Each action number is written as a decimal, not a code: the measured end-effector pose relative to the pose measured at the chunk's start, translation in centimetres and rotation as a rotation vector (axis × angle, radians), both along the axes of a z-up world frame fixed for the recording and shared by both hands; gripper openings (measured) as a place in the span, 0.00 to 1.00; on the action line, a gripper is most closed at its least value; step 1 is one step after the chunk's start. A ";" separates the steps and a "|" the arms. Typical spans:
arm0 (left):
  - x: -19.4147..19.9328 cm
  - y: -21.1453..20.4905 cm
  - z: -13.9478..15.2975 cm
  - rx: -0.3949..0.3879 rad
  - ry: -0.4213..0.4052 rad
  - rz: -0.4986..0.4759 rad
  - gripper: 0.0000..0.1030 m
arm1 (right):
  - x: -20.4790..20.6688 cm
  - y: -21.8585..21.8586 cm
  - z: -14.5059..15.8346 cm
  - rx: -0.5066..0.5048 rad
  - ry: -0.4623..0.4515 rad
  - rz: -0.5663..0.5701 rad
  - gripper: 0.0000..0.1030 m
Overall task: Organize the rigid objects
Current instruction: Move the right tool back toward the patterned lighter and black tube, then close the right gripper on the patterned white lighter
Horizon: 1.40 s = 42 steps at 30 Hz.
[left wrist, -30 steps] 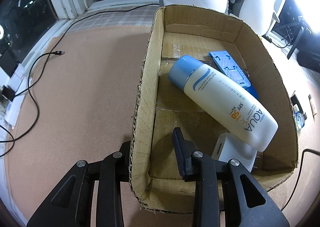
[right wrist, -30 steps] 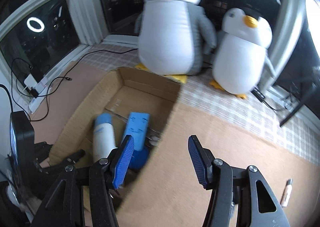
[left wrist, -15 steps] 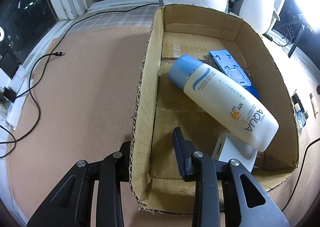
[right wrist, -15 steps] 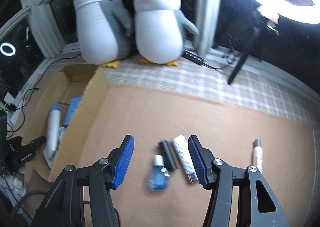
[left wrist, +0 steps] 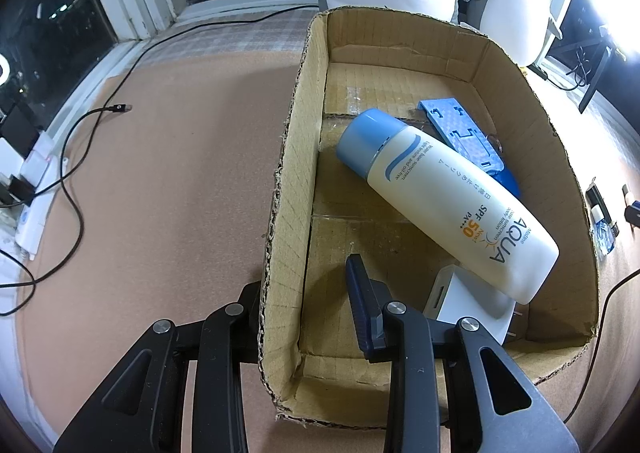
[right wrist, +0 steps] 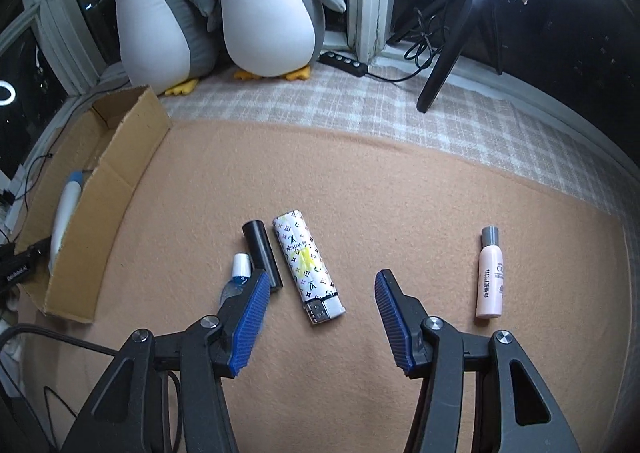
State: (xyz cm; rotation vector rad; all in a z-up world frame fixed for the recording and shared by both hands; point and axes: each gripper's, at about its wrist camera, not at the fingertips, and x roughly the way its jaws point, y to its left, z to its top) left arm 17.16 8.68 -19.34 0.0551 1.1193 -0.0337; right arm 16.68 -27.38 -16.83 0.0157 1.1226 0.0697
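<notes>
A cardboard box (left wrist: pixel 280 213) holds a cream sunscreen bottle with a blue cap (left wrist: pixel 440 197), a blue plastic piece (left wrist: pixel 460 129) and a white charger (left wrist: pixel 468 297). My left gripper (left wrist: pixel 304 293) straddles the box's left wall, one finger outside and one inside, with a gap beside the wall. My right gripper (right wrist: pixel 320 293) is open and empty above the tan mat, over a patterned white power bank (right wrist: pixel 306 265). A black cylinder (right wrist: pixel 262 253) and a small blue bottle (right wrist: pixel 238 273) lie left of it, a pink bottle (right wrist: pixel 491 277) to the right. The box (right wrist: pixel 108 189) stands at the left.
Two plush penguins (right wrist: pixel 268 5) stand at the back by the window. A black tripod (right wrist: pixel 448 53) and cables stand at the back right. A cable (left wrist: pixel 80 173) and a power strip (left wrist: pixel 32 189) lie left of the box.
My right gripper has swung right, away from the box, and now hangs over the loose items on the mat. My left gripper has stayed at the box wall.
</notes>
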 end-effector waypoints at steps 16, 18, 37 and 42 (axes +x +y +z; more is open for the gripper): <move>0.3 -0.4 0.0 0.038 0.016 -0.006 0.32 | 1.3 0.8 -2.6 -0.051 0.043 0.069 0.34; 0.4 -0.4 0.0 0.043 0.020 -0.005 0.32 | 1.5 0.7 -2.9 -0.054 0.045 0.079 0.34; 0.5 -1.0 0.0 0.068 0.024 0.006 0.32 | 2.4 0.5 -3.7 -0.021 0.049 0.102 0.28; 0.5 -1.0 0.0 0.067 0.024 0.006 0.32 | 2.7 0.5 -3.9 -0.022 0.048 0.104 0.26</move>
